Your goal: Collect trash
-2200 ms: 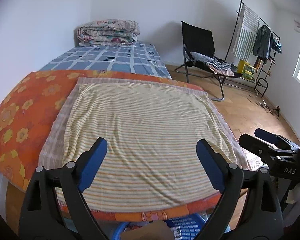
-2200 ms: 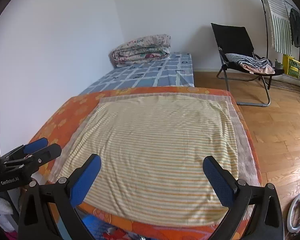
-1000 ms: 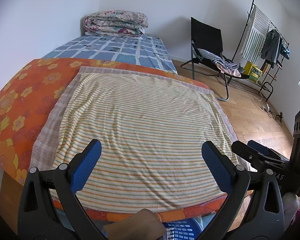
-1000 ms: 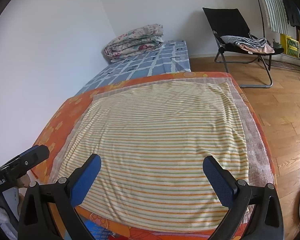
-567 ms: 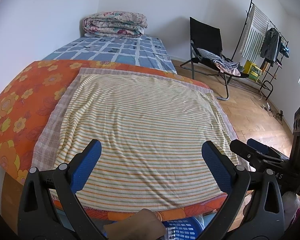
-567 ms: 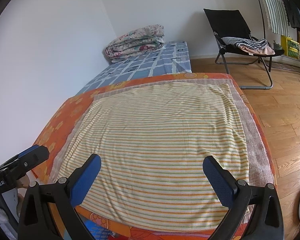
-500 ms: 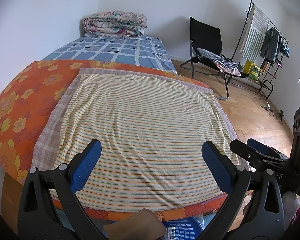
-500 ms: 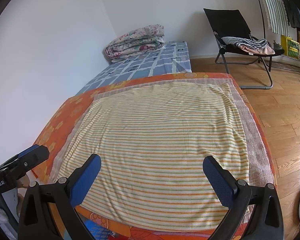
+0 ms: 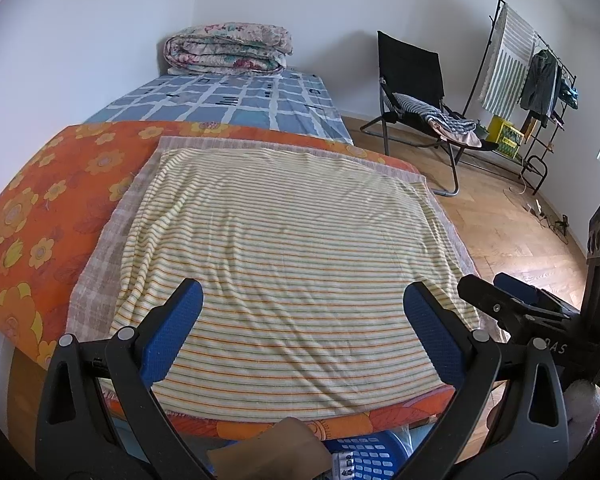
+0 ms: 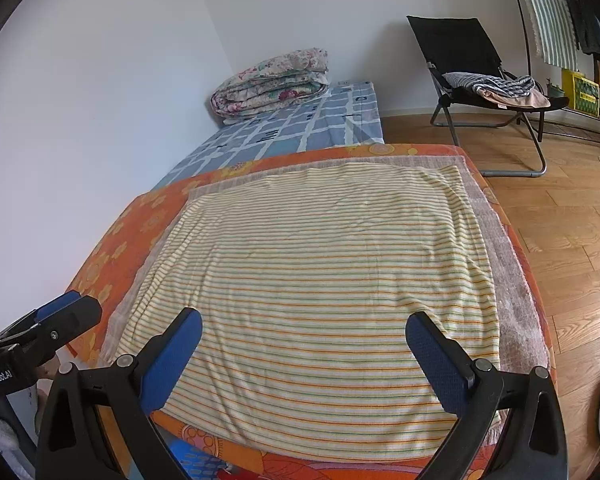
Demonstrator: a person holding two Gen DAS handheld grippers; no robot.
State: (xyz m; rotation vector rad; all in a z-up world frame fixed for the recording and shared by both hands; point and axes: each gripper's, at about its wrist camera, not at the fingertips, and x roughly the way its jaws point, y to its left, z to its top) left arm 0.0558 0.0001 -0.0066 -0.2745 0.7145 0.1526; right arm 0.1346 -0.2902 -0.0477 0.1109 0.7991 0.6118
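Your left claw (image 9: 302, 330) and right claw (image 10: 304, 352) both stand with blue-padded fingers spread wide apart, holding nothing, above the near edge of the yellow striped cloth (image 9: 284, 256). That cloth lies flat on an orange flowered sheet (image 9: 40, 216) covering the bed. Below the left claw, at the bed's foot, a blue perforated plastic basket (image 9: 364, 460) holds a brown paper piece (image 9: 276, 450). Farther off: a folded floral quilt (image 9: 228, 50), a black folding chair (image 10: 472, 68).

Left gripper (image 10: 40, 328) body is showing white lettering "GenRobot.AI"; right gripper (image 9: 500, 292) body is showing partial white letters "DAS", first letter cut off
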